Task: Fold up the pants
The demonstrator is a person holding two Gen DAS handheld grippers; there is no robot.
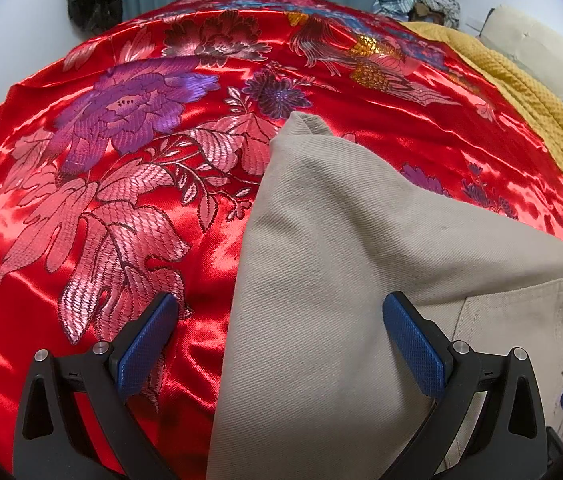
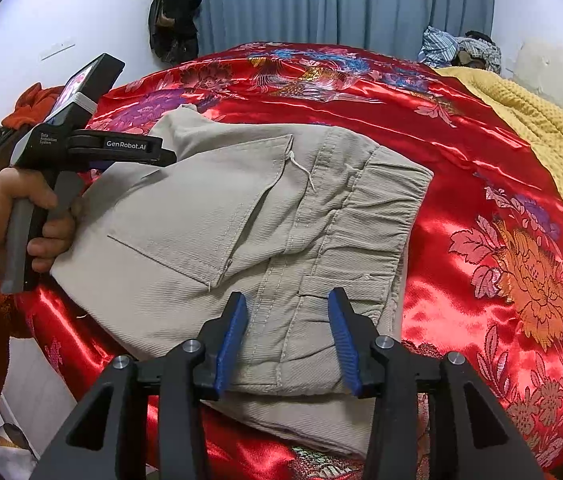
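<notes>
Beige pants (image 2: pixel 217 232) lie folded on a red embroidered satin bedspread (image 2: pixel 481 208), back pocket up and the elastic waistband on the right. In the left wrist view the pants (image 1: pixel 341 260) narrow to a point toward the far side. My left gripper (image 1: pixel 281 312) is open, hovering over the pants' left edge; it also shows in the right wrist view (image 2: pixel 161 152), held by a hand at the left. My right gripper (image 2: pixel 287 312) is open above the pants' near edge by the waistband, holding nothing.
A yellow knitted blanket (image 2: pixel 541 128) lies along the bed's right side. A pile of clothes (image 2: pixel 461 48) sits at the far right by blue curtains (image 2: pixel 341 4). A dark bag (image 2: pixel 173 12) hangs on the wall. Orange clothing (image 2: pixel 37 100) lies at the left.
</notes>
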